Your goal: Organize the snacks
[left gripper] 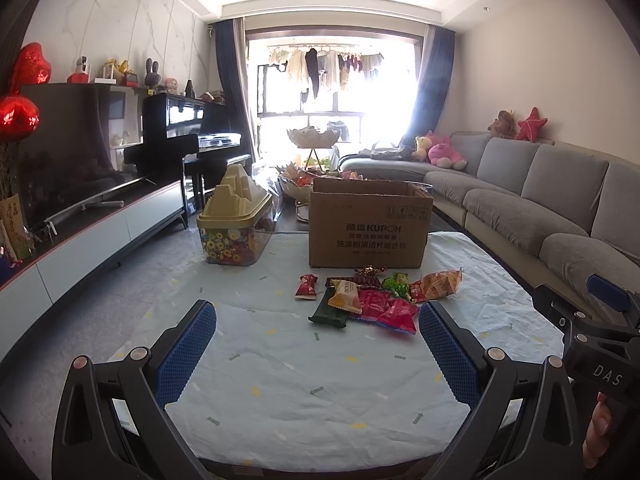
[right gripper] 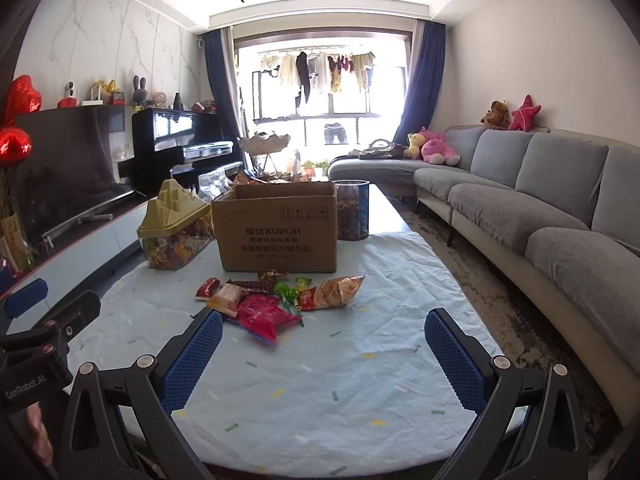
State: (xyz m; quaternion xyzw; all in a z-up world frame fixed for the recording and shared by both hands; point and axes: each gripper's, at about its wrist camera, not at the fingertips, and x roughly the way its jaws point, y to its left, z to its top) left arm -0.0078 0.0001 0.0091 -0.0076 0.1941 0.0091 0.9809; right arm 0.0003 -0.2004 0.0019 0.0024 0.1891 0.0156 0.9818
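Both grippers' fingers spread, empty: left gripper (left gripper: pixel 316 354), right gripper (right gripper: pixel 323 360); snack pile (left gripper: pixel 372 300) before cardboard box (left gripper: pixel 370 224).

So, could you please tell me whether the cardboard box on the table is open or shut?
Open. The cardboard box stands upright with its top flaps raised, its top rim uncovered. Whether anything is inside cannot be told from either view.

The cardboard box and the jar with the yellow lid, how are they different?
The cardboard box is brown, open-topped and hides its contents; the jar is see-through, full of colourful sweets, and closed by a mountain-shaped yellow lid. The box looks bigger. Both stand upright on the tablecloth.
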